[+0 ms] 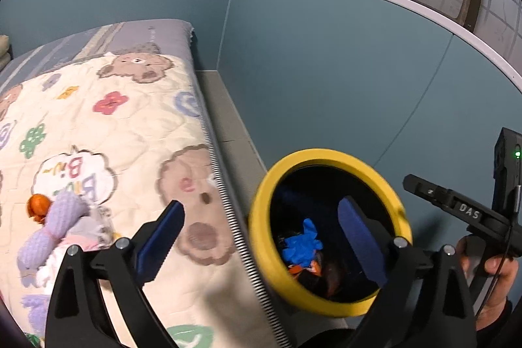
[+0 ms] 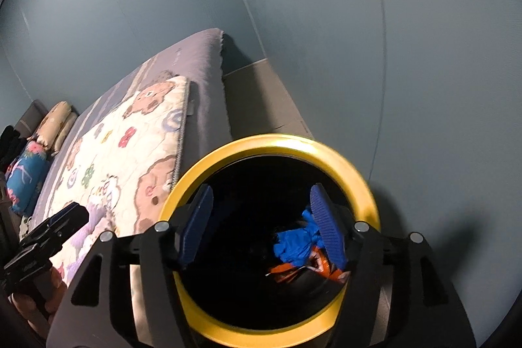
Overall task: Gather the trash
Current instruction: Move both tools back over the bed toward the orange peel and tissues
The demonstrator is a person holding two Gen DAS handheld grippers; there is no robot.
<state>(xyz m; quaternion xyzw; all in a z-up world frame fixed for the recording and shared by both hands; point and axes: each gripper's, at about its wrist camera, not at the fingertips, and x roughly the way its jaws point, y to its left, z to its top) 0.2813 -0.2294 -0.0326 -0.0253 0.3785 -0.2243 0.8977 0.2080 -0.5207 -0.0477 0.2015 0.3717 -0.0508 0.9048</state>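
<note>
On the bear-print quilt (image 1: 124,126), a lavender knit bundle (image 1: 53,227) lies at 9 o'clock, long axis toward 1 o'clock. The left gripper (image 1: 261,237) tilts downward, jaws wide apart and empty. The yellow-rimmed bin (image 2: 342,158) stands upright on the floor beside the bed, holding a blue glove (image 2: 295,242). The right gripper (image 2: 261,227) angles into it, 2 pads apart, gripping nothing.

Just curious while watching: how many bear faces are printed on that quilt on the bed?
3 show clearly on the quilt: one near its far end, one by the near edge beside the bin, and one cut off at the left edge. Others may be hidden.
</note>
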